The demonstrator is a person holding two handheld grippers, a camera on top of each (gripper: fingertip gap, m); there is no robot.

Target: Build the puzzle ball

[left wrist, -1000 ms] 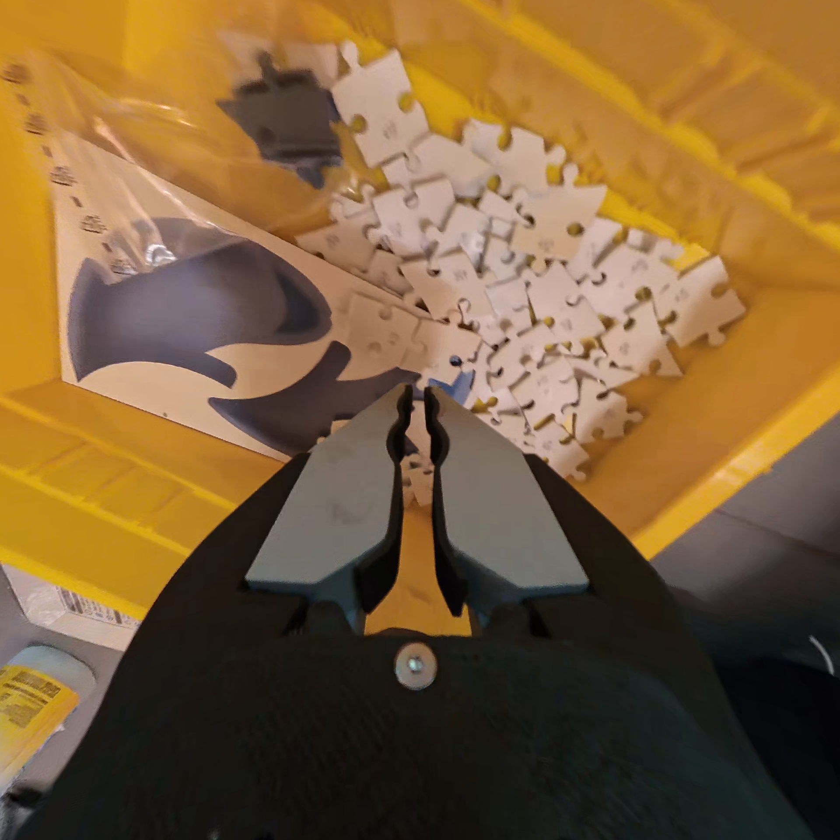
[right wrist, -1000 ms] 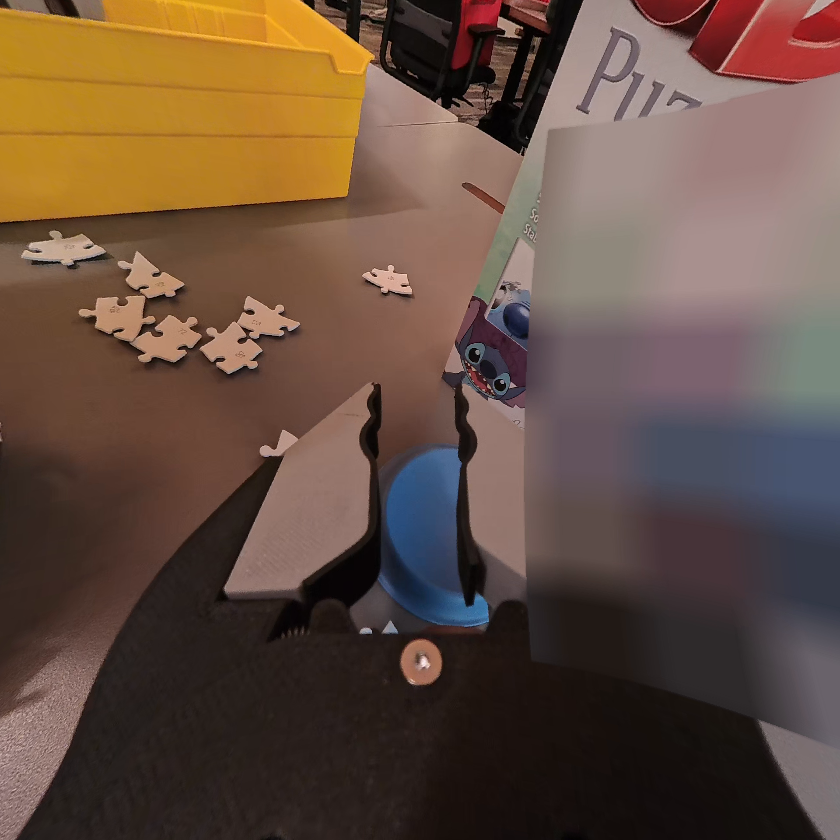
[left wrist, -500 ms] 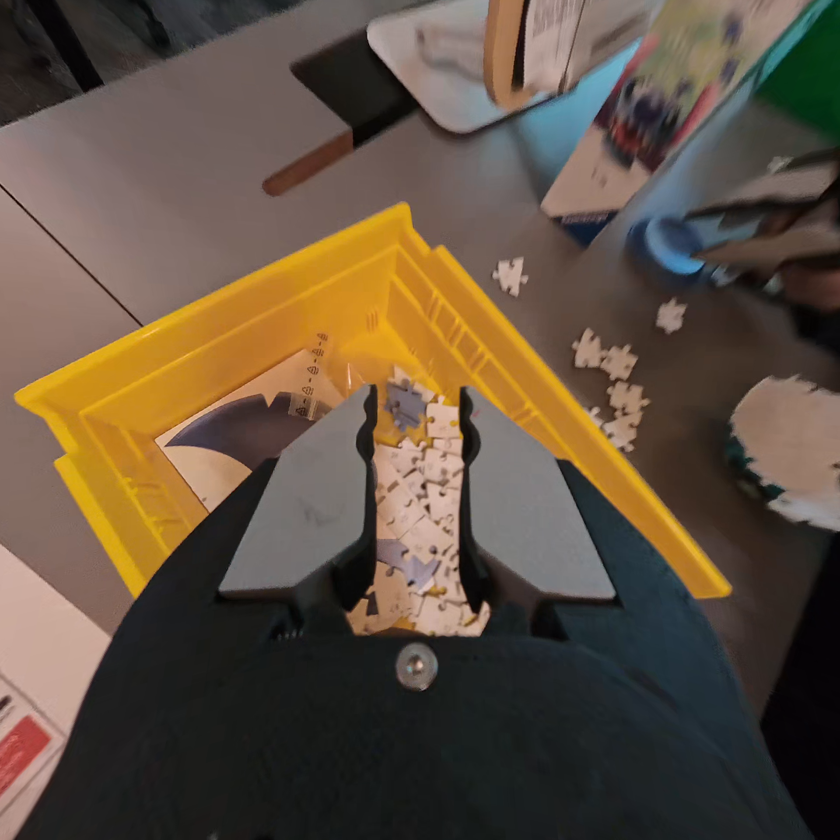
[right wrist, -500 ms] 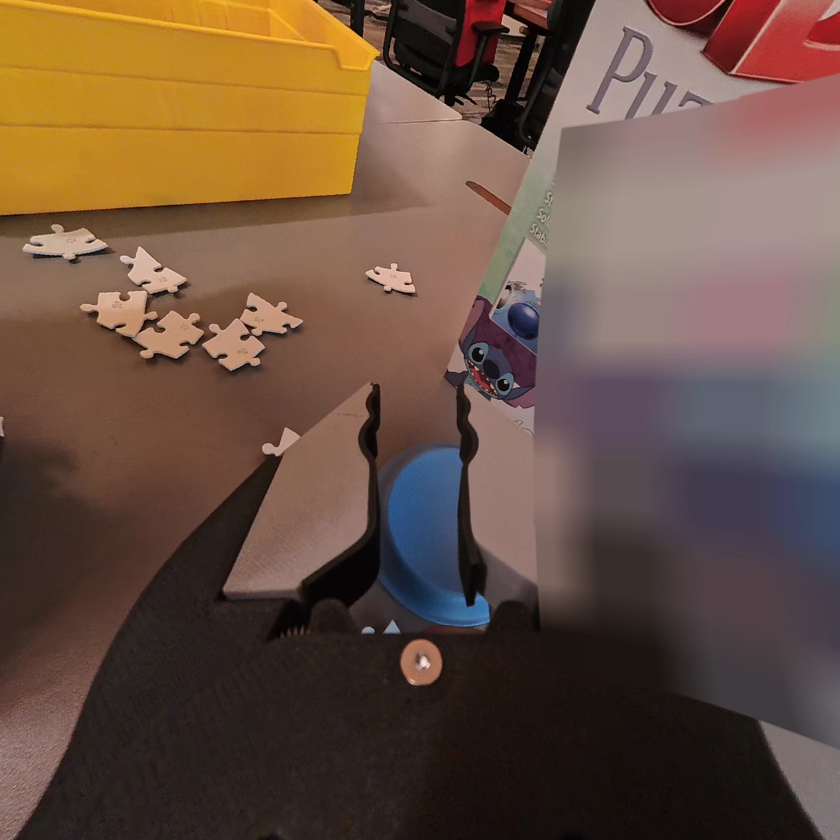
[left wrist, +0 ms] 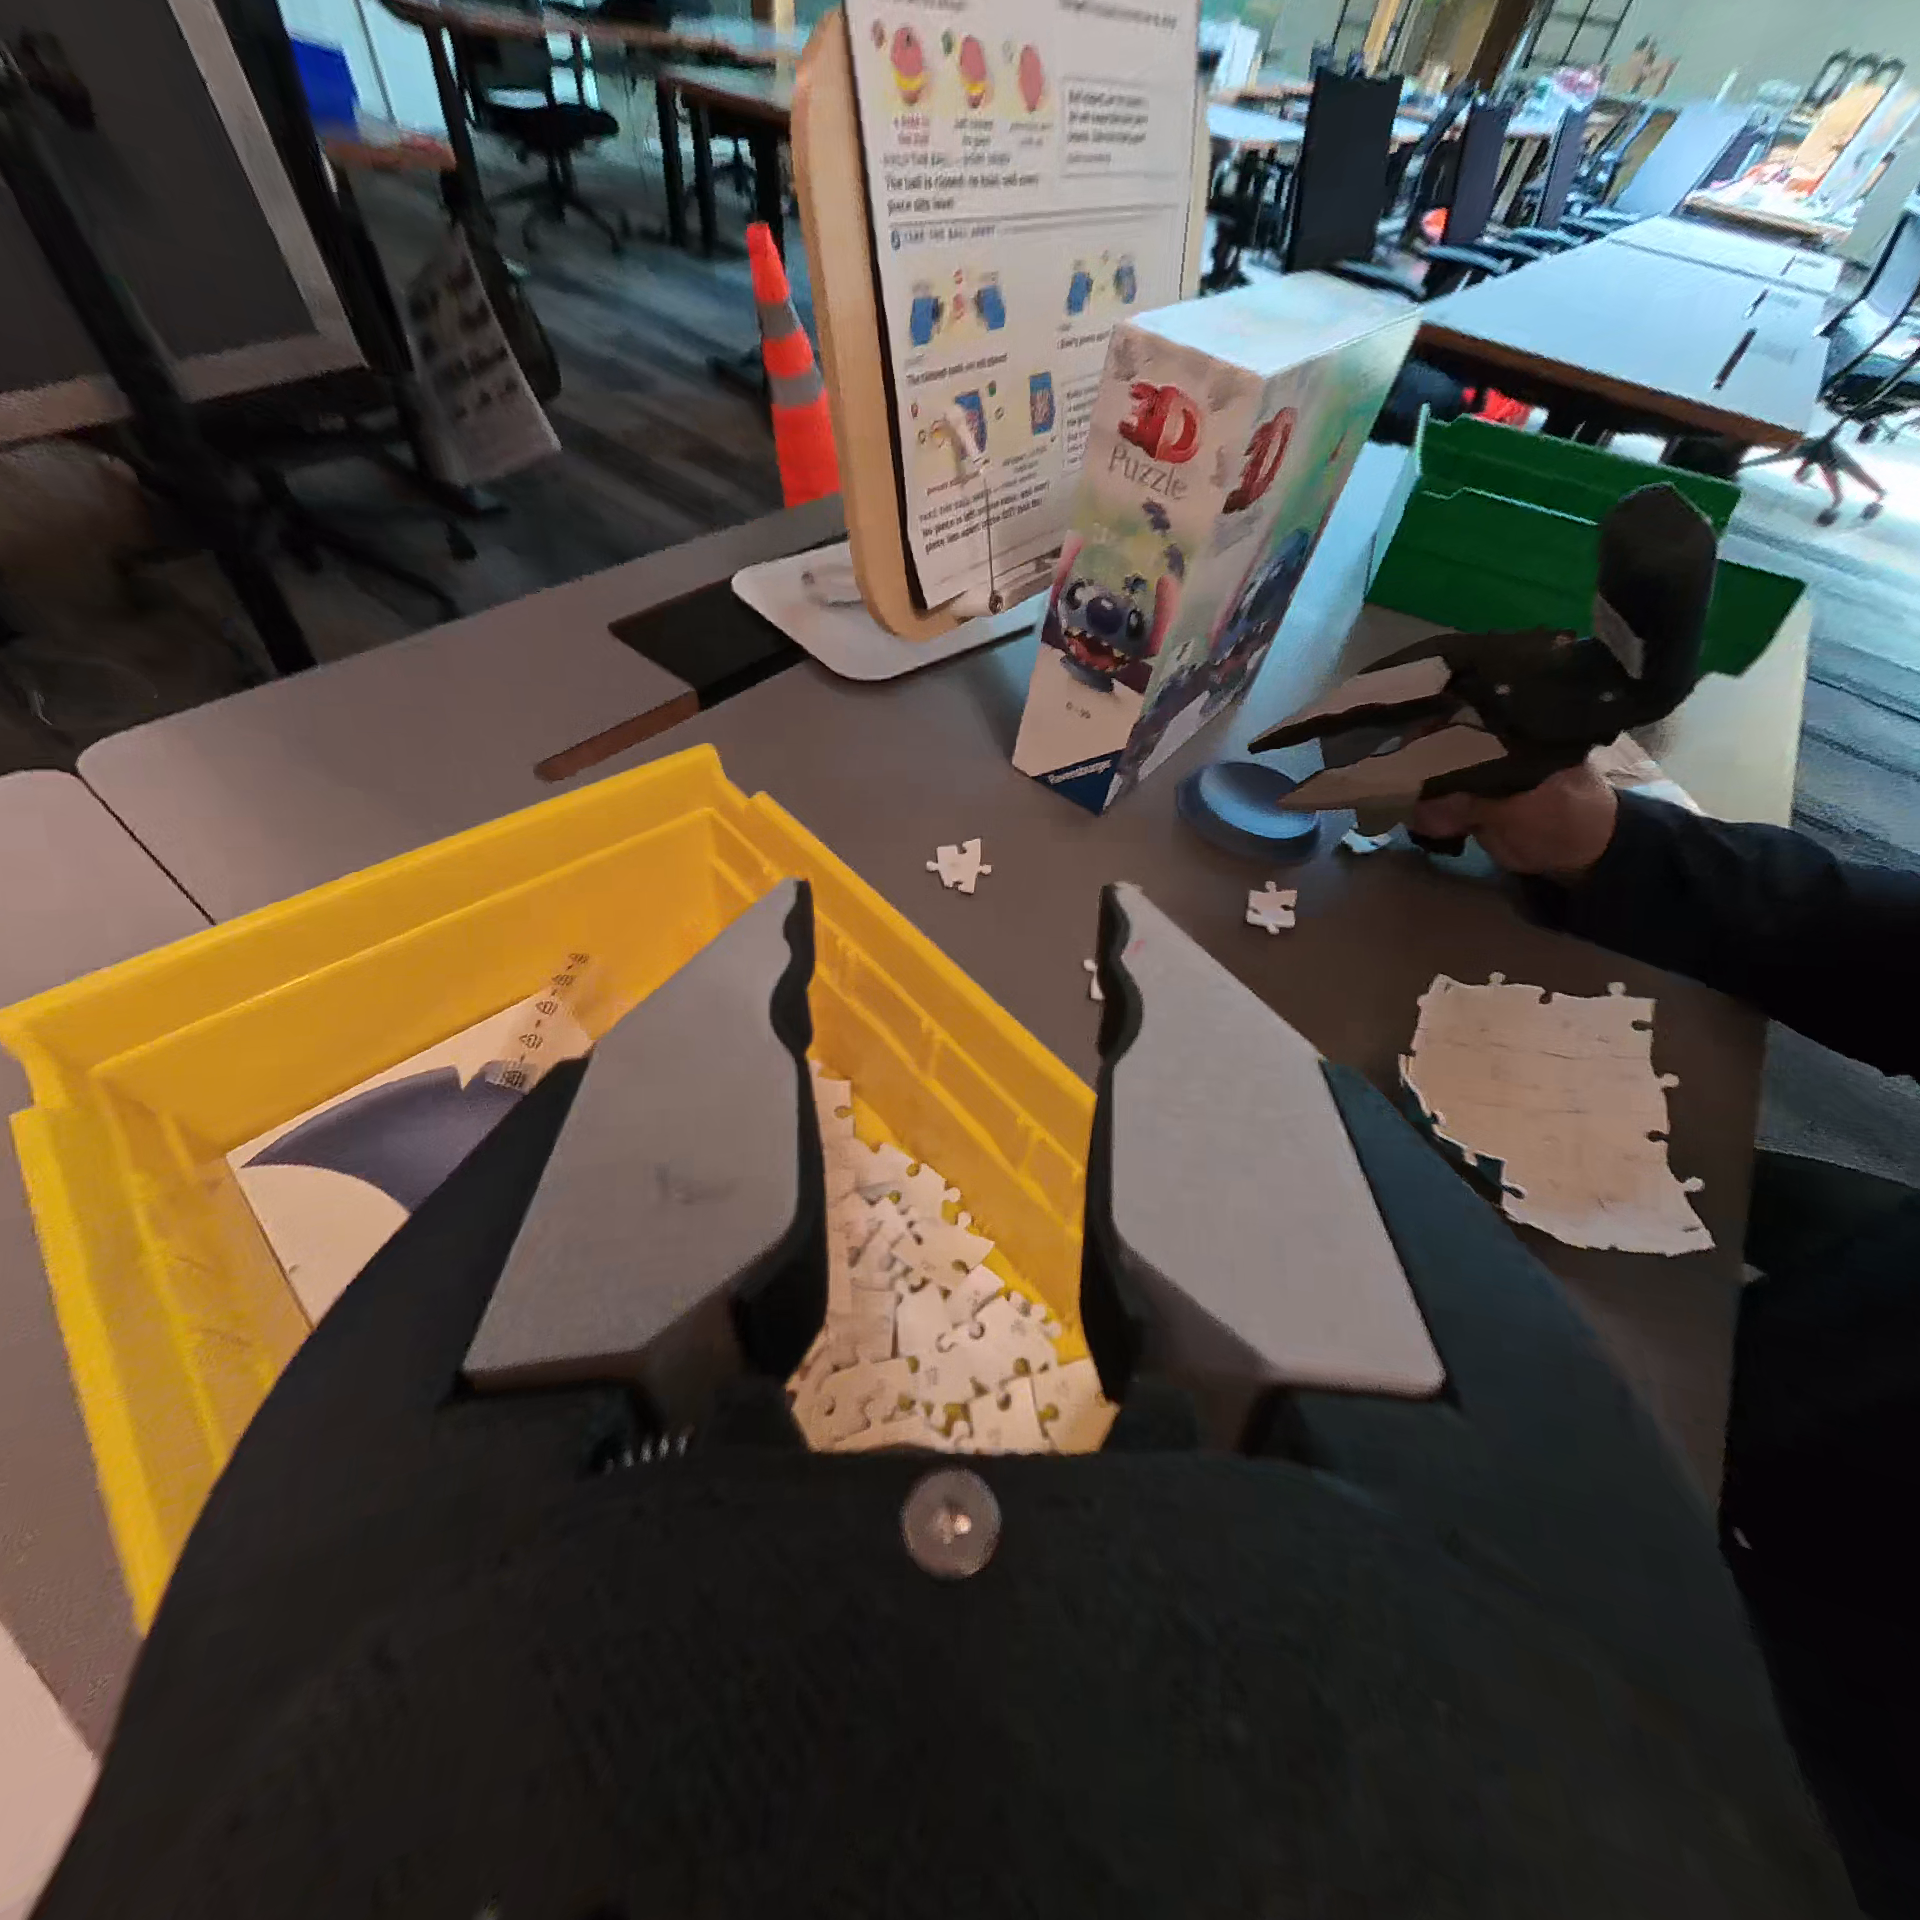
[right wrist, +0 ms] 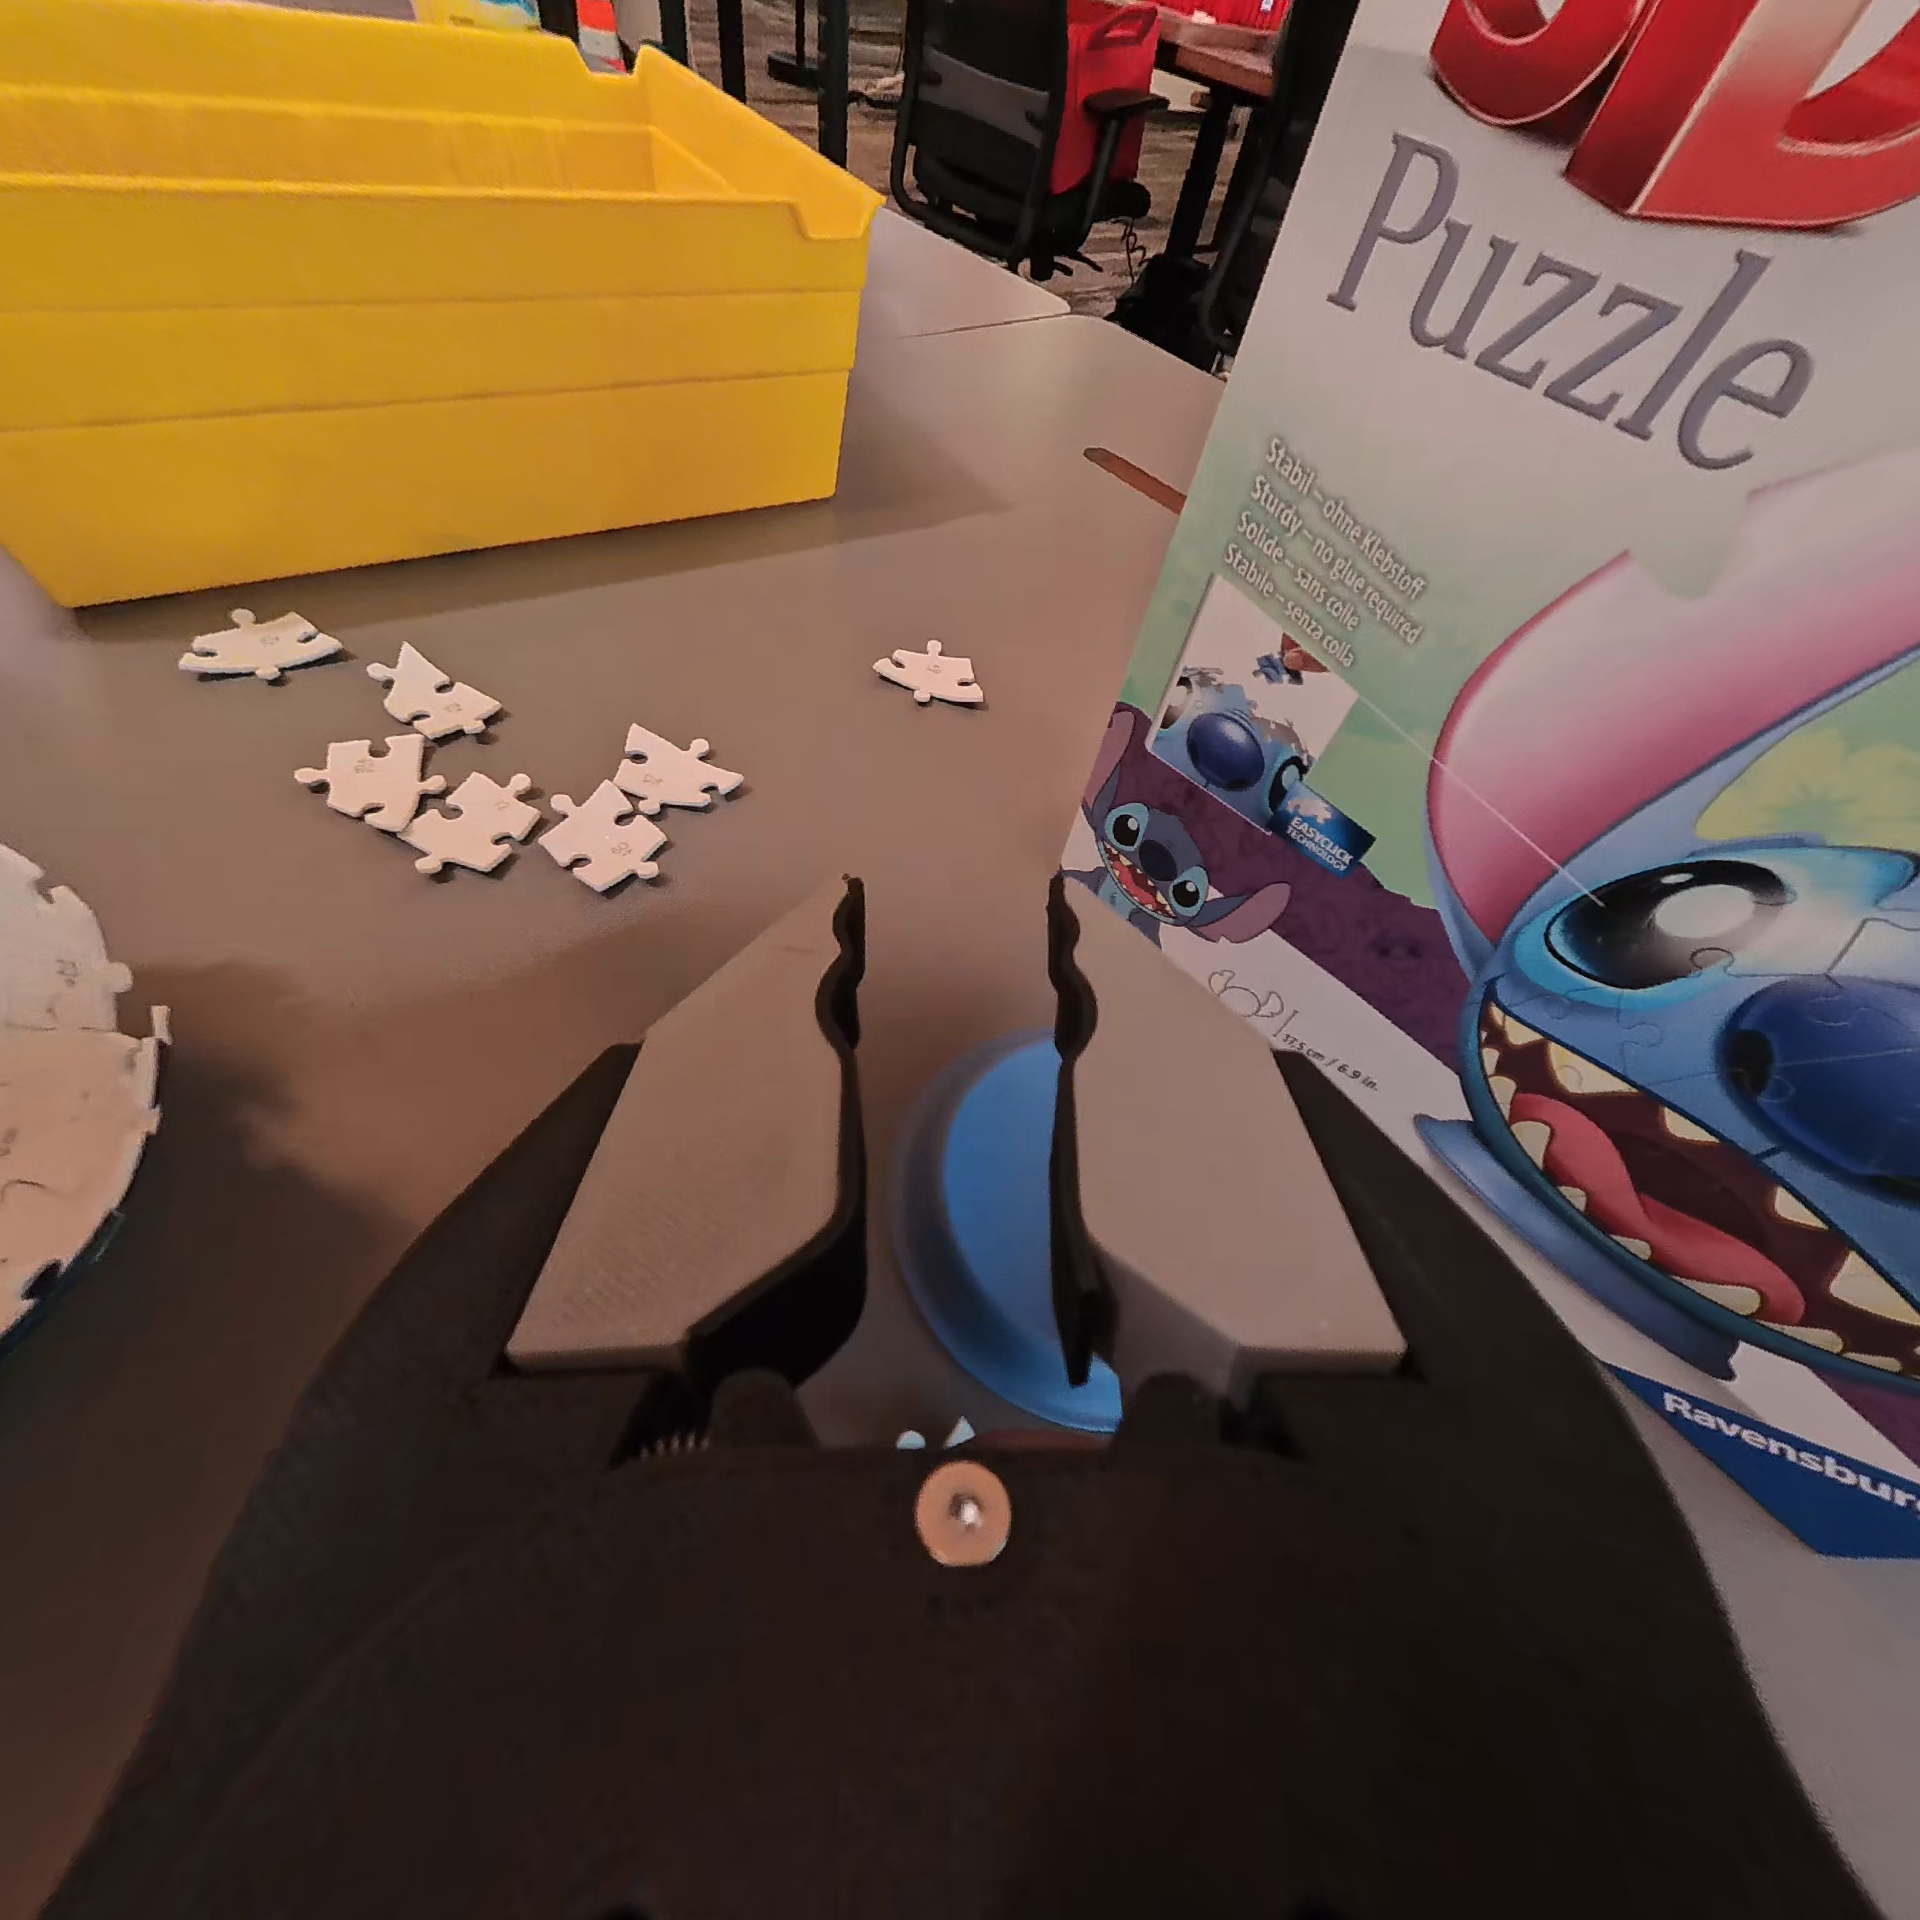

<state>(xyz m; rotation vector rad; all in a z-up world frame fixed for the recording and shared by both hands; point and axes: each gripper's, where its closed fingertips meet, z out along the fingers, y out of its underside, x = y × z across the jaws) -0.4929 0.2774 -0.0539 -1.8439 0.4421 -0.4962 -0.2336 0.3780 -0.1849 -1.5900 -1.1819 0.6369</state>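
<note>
My left gripper (left wrist: 954, 940) is open and empty, raised above the yellow bin (left wrist: 436, 914) that holds a heap of white puzzle pieces (left wrist: 925, 1320) and a printed sheet (left wrist: 353, 1153). A partly built curved puzzle shell (left wrist: 1553, 1122) lies white side up on the table to the right; its edge shows in the right wrist view (right wrist: 62, 1101). My right gripper (right wrist: 951, 914) is open and empty, low over a blue round stand (right wrist: 987, 1216). It also shows in the left wrist view (left wrist: 1273, 769). Several loose pieces (right wrist: 488, 779) lie on the table before the bin (right wrist: 416, 312).
The puzzle box (left wrist: 1184, 582) stands upright beside the blue stand (left wrist: 1242, 821), close on my right gripper's right side (right wrist: 1558, 727). An instruction board (left wrist: 997, 301) stands behind it. A green bin (left wrist: 1538, 530) is at the far right. A sleeved hand (left wrist: 1538, 831) holds the right gripper. Measured from the fingertips, the partly built curved puzzle shell (left wrist: 1553, 1122) is 20 cm or so from the right gripper and 30 cm from the left.
My left gripper has risen out of the yellow bin, tilted up towards the room and opened from nearly shut to wide. The right gripper has stayed over the blue stand.
</note>
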